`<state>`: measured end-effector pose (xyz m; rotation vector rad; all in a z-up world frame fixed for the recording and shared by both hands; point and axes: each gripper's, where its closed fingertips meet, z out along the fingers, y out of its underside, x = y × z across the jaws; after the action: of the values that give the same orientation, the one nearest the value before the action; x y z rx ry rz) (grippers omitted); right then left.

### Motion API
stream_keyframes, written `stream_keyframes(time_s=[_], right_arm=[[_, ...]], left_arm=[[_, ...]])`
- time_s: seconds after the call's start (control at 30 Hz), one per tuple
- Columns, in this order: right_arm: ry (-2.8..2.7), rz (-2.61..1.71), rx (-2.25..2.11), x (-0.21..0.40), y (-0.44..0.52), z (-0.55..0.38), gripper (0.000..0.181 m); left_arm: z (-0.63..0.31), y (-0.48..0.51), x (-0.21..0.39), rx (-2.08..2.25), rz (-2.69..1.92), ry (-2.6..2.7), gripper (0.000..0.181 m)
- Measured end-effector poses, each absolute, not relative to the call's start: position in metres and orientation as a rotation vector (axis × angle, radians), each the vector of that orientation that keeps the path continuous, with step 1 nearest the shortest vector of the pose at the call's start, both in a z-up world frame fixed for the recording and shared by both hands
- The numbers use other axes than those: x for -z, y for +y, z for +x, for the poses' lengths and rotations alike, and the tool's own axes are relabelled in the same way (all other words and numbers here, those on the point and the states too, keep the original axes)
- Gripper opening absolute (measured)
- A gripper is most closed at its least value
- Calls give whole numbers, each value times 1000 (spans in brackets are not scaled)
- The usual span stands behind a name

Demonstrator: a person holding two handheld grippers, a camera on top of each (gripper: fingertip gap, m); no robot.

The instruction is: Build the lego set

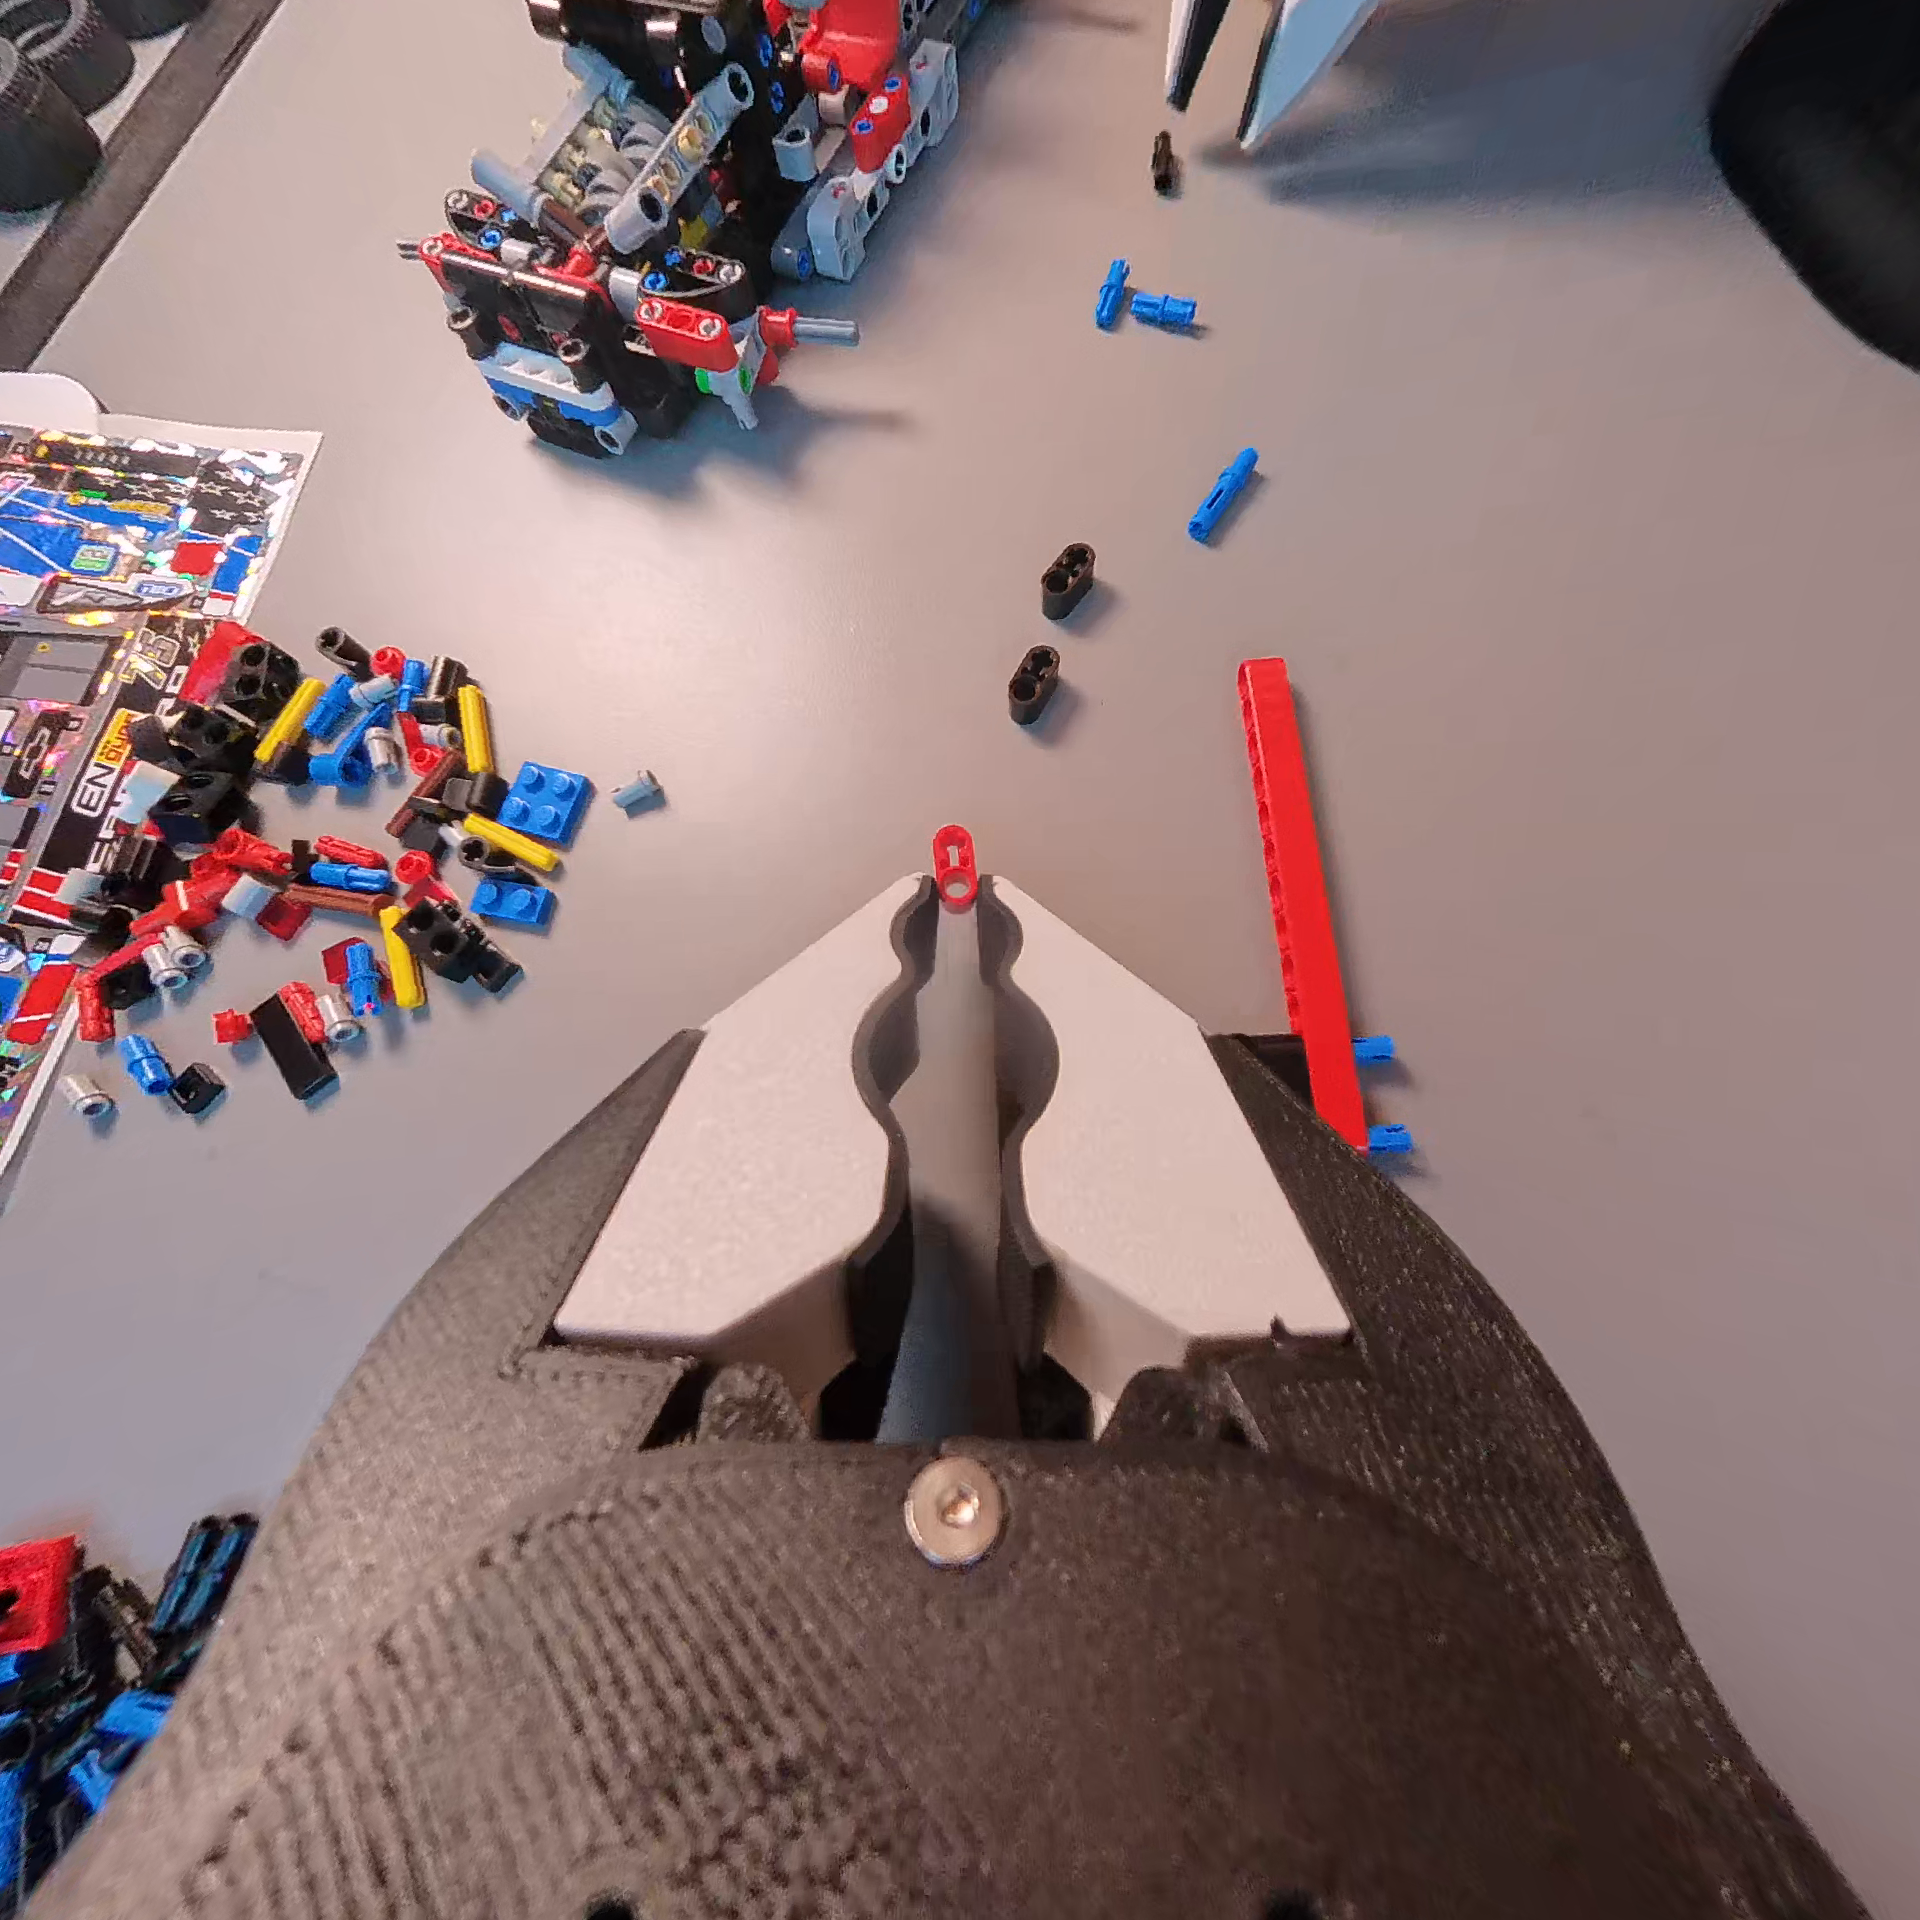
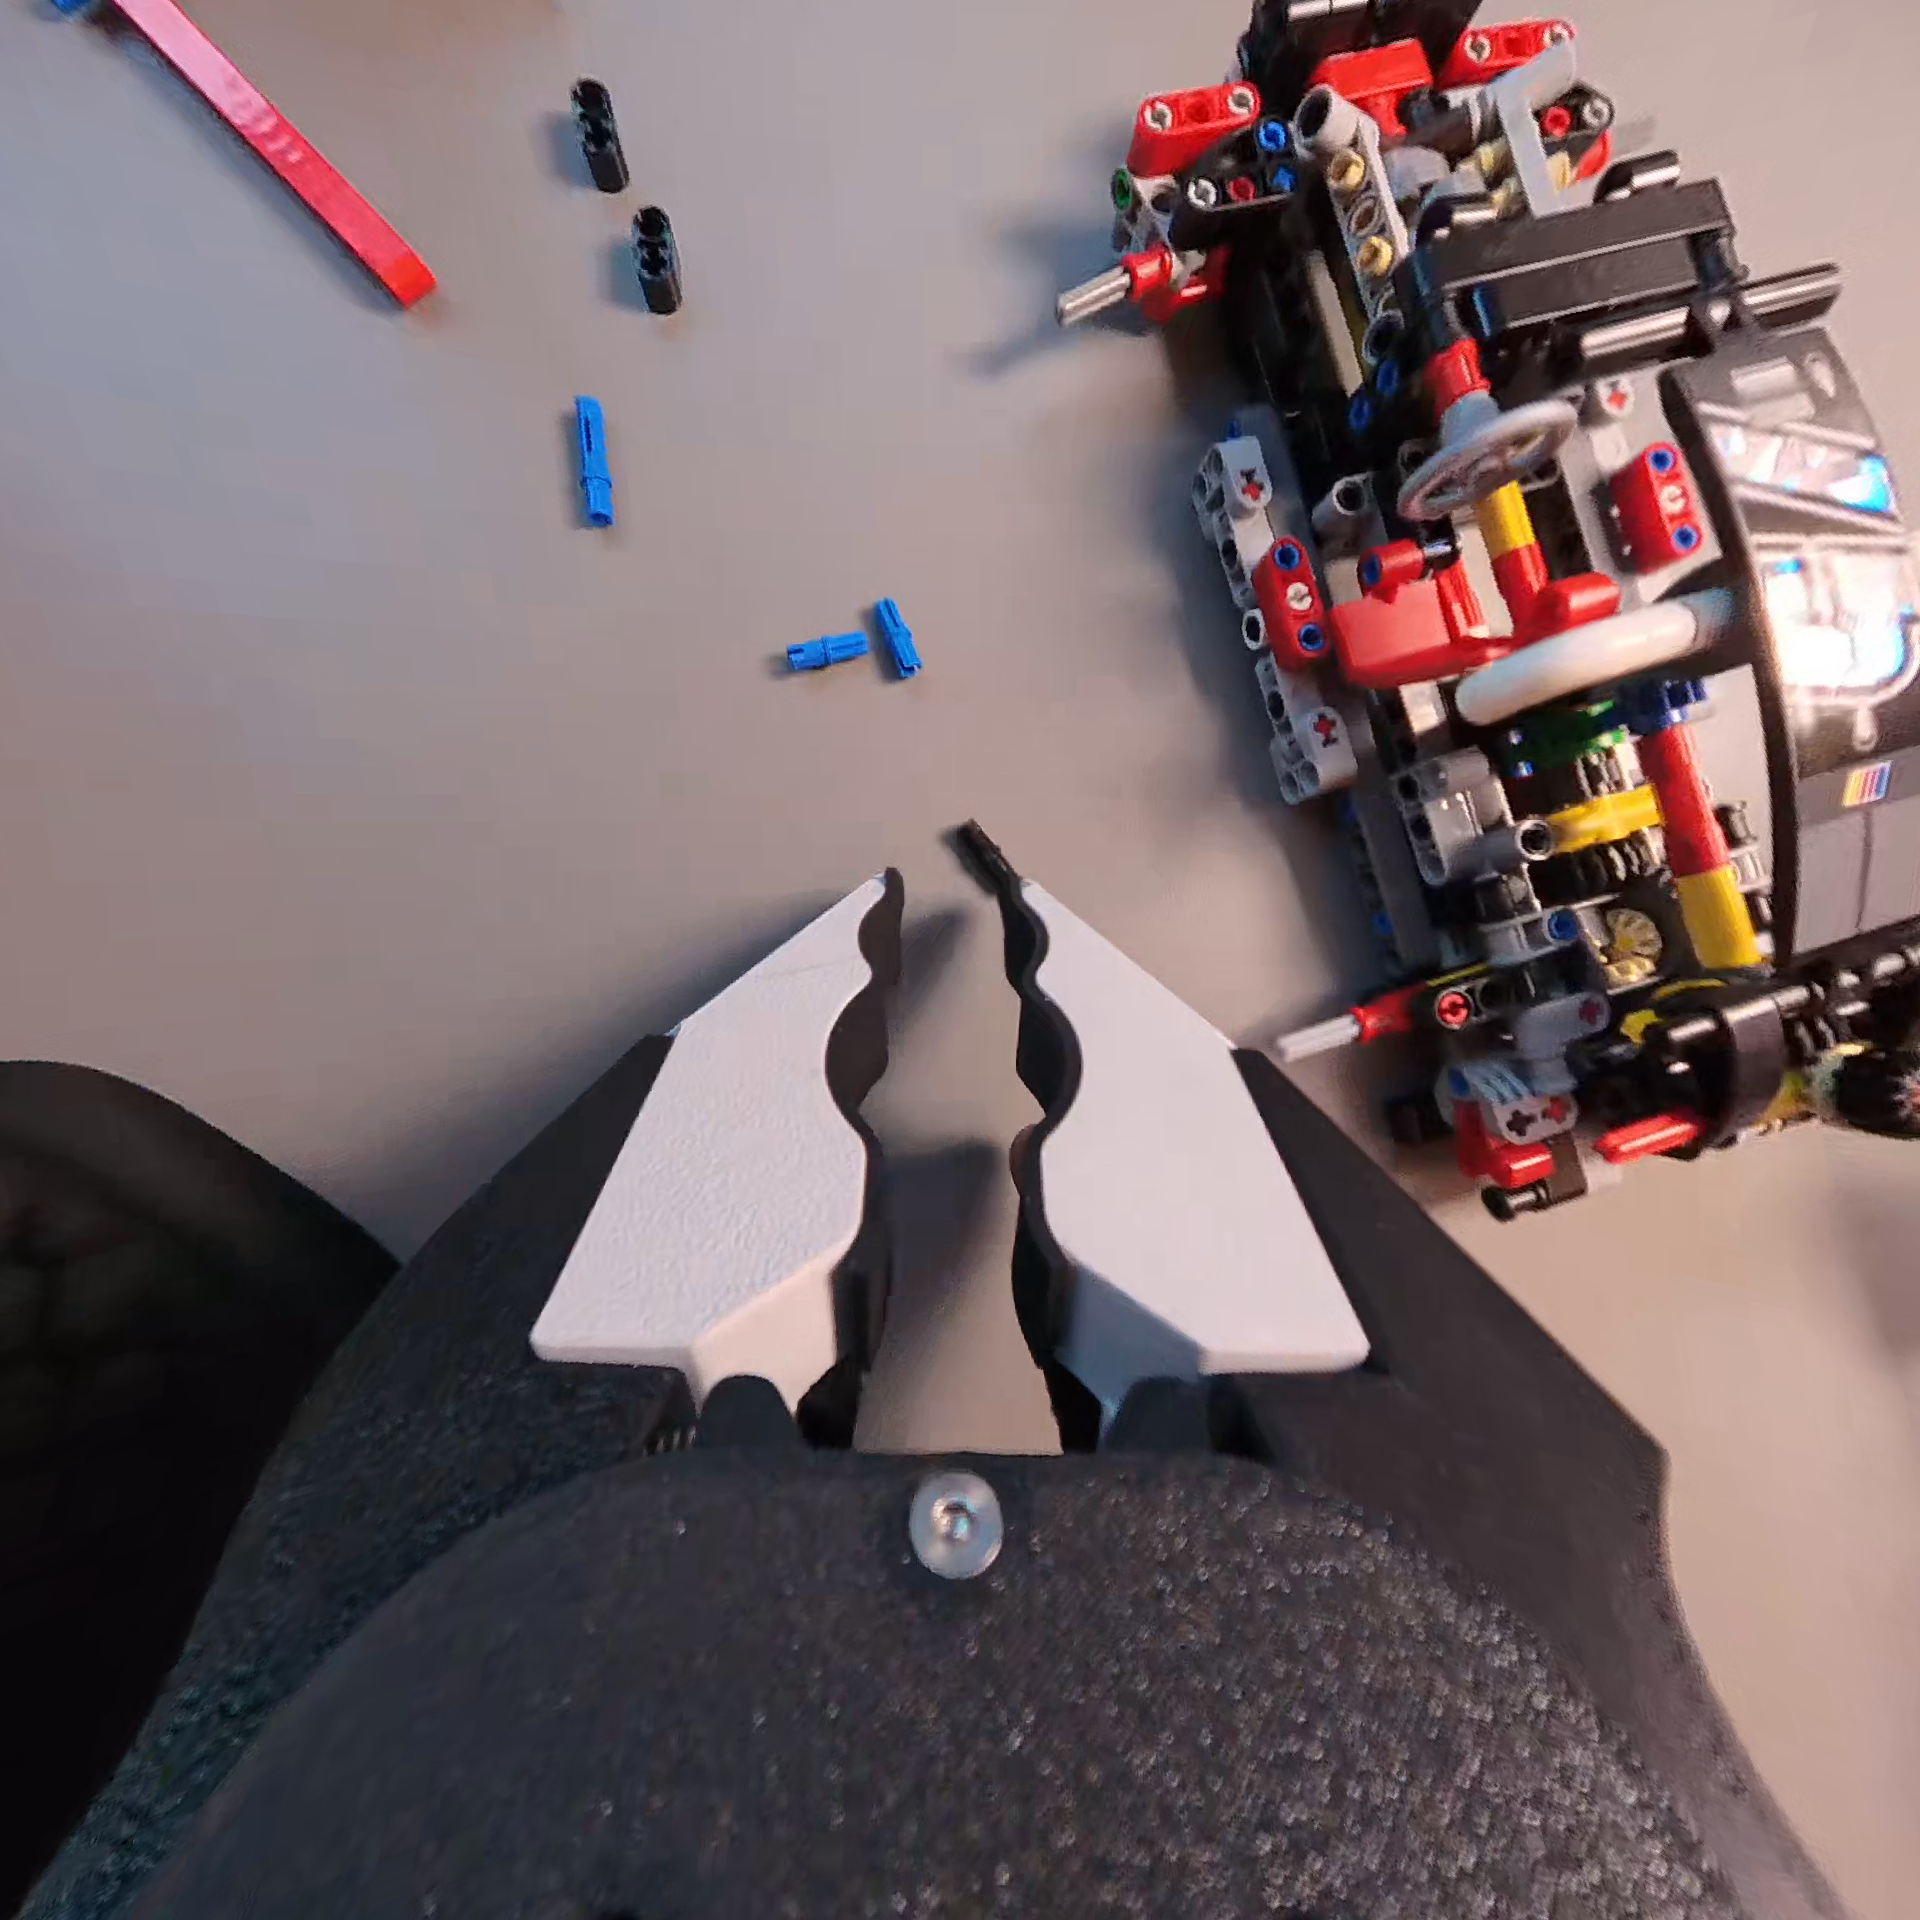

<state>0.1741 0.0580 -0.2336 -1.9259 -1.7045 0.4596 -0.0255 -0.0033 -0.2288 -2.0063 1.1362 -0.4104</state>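
In the left wrist view my left gripper [image 1: 954, 883] is shut on a small red two-hole connector [image 1: 953, 865], which sticks out past the fingertips just above the grey table. In the right wrist view my right gripper [image 2: 951, 883] is open. A small black pin [image 2: 982, 852], blurred, lies just off its right fingertip [image 2: 1013, 894] and is not held. It also shows in the left wrist view [image 1: 1162, 161], apart from the right gripper's fingers [image 1: 1278, 73]. The half-built car model [image 2: 1507, 623] stands to the right and also shows in the left wrist view [image 1: 665, 208].
A long red beam [image 1: 1299, 894] with blue pins lies right of my left gripper. Two black connectors [image 1: 1067, 580] and loose blue pins [image 1: 1224, 494] lie between the grippers. A pile of small parts [image 1: 343, 831] and a sticker sheet [image 1: 104, 582] lie to the left. Black tyres [image 1: 42, 94] are at the far left. The left gripper's tips are roughly 20 cm from the right gripper's.
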Motion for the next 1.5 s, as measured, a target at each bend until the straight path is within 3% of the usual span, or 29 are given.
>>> stream_keyframes(time_s=[0.4, 0.77, 0.97, 1.17, 1.43, 1.5], right_arm=[[-1787, -1764, -460, 230, 53, 135, 16], [-1866, -1768, -416, 240, 57, 123, 2], [-1783, -1555, -761, 191, 0, 79, 2], [-1967, -1505, -823, 218, -62, 44, 2], [-2096, -1544, -590, 242, -68, 36, 3], [-2107, -1512, -583, 240, -70, 35, 11]], left_arm=[[-18, -50, 200, 629, -1962, 1013, 5], [-7, -67, 215, 698, -1982, 1070, 5], [-5, -69, 215, 689, -1968, 1094, 5], [-3, -71, 215, 637, -1943, 1130, 5], [2, -76, 224, 644, -1965, 1166, 5], [3, -76, 221, 651, -1956, 1163, 5]])
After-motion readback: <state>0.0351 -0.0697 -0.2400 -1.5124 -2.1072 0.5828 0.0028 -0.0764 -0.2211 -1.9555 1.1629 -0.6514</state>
